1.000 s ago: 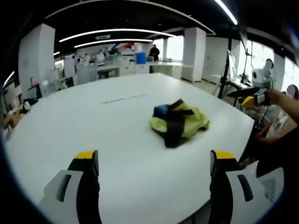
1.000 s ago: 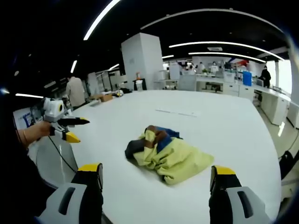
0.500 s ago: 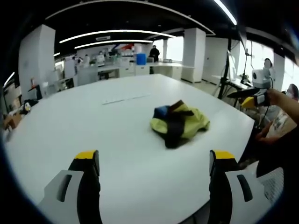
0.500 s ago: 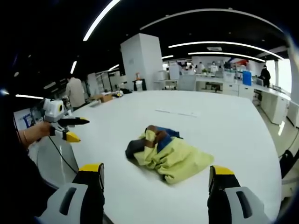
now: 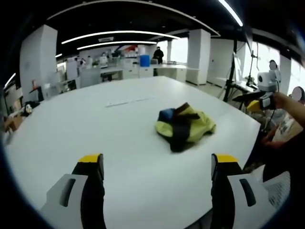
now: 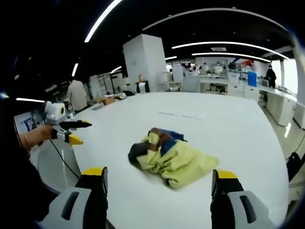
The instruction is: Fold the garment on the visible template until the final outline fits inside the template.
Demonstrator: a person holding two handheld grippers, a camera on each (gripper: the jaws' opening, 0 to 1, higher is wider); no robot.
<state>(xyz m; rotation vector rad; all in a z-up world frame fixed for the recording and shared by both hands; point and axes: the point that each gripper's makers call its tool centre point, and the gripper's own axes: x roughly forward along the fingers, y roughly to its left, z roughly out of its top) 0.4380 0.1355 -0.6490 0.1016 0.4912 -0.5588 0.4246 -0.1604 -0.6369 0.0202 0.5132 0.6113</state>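
The garment [image 6: 170, 158] lies in a crumpled heap on the white table [image 6: 228, 129], yellow cloth outermost with blue, brown and dark parts bunched at its far-left side in the right gripper view. It is not spread, and no fold has been made. A faint pale strip [image 6: 181, 115] lies on the table beyond the heap; no template outline can be made out at this size.

In the right gripper view the heap sits ahead of the right gripper [image 6: 159, 183], just beyond its tips and between the lines of its two jaws. Its long axis runs from far left (dark bundle) to near right (yellow lobe). In the left gripper view the garment [image 5: 185, 127] lies further off, ahead and to the right of the left gripper [image 5: 156, 171], with bare table between. Judgement: the right gripper is the nearer of the two, and the yellow near-right edge is its closest point of access.

Both grippers are held clear of the table with jaws spread wide and nothing between them. Each also appears in the other's view: the left gripper [image 6: 76, 132] at the left table edge, the right gripper [image 5: 255, 99] at the right edge.

Judgement: the coming step is to close in on the heap and draw it out flat before folding.
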